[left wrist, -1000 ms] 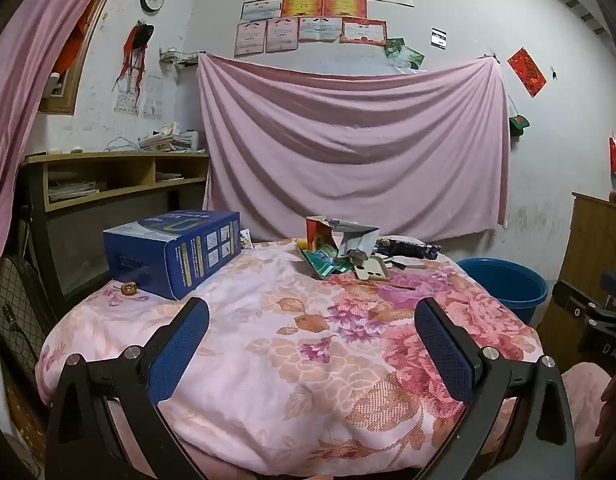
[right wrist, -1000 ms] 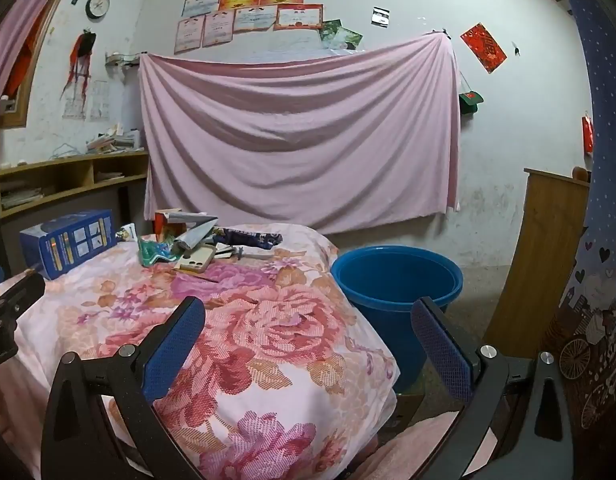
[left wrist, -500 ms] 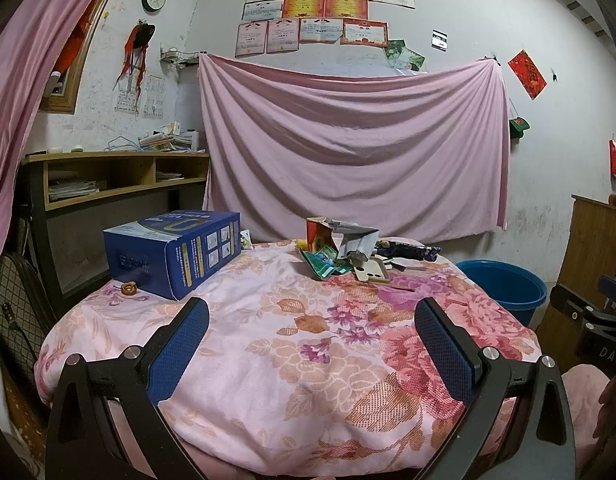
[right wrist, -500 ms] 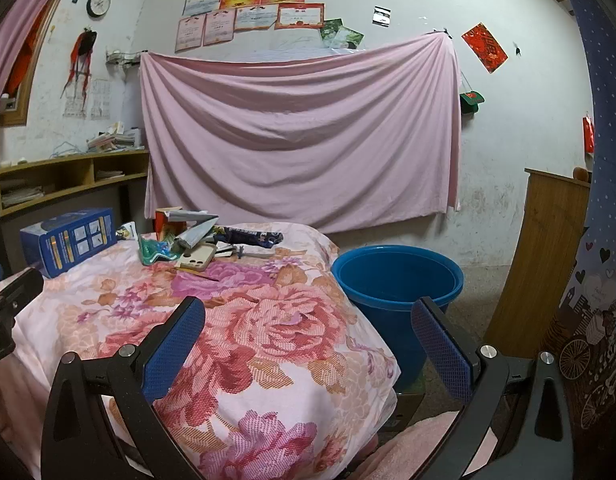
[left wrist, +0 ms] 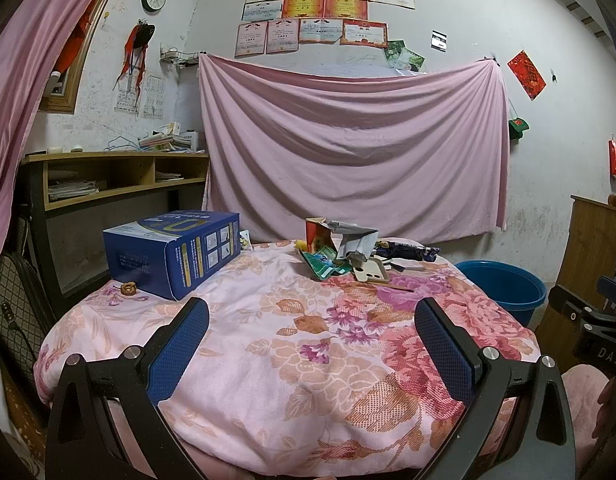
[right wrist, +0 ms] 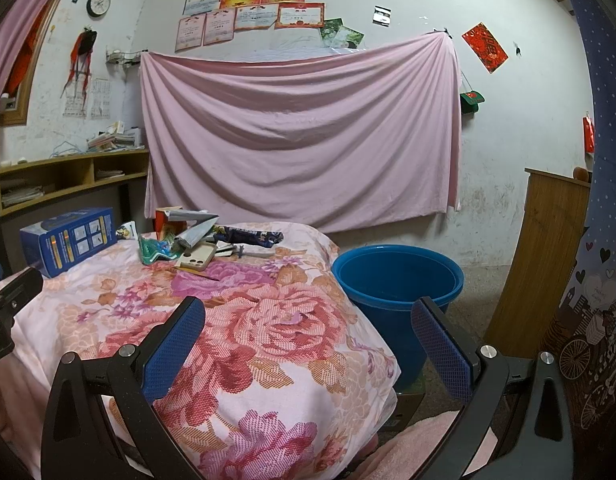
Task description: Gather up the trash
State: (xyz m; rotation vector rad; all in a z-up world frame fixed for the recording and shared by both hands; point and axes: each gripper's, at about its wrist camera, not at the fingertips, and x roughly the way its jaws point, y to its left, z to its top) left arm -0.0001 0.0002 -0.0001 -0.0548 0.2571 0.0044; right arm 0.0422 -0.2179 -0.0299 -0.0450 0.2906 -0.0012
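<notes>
A heap of trash sits at the far side of the floral-covered table [left wrist: 268,344]: a torn red and silver carton [left wrist: 339,238], a green wrapper [left wrist: 321,266], a dark blue wrapper [left wrist: 407,252]. In the right wrist view the same carton [right wrist: 188,226] and green wrapper [right wrist: 154,249] lie at the left. A blue bucket [right wrist: 395,284] stands on the floor right of the table. My left gripper [left wrist: 311,340] hangs open over the table's near edge, well short of the heap. My right gripper [right wrist: 308,338] is open too, above the table's right corner.
A blue box [left wrist: 176,254] stands at the table's back left with a small brown ring [left wrist: 128,289] beside it. A beige phone case [left wrist: 371,272] lies next to the trash. A wooden shelf [left wrist: 108,180] lines the left wall, a wooden cabinet [right wrist: 547,248] the right.
Both views have shifted very slightly; the heap, box and bucket keep their places and both grippers stay open.
</notes>
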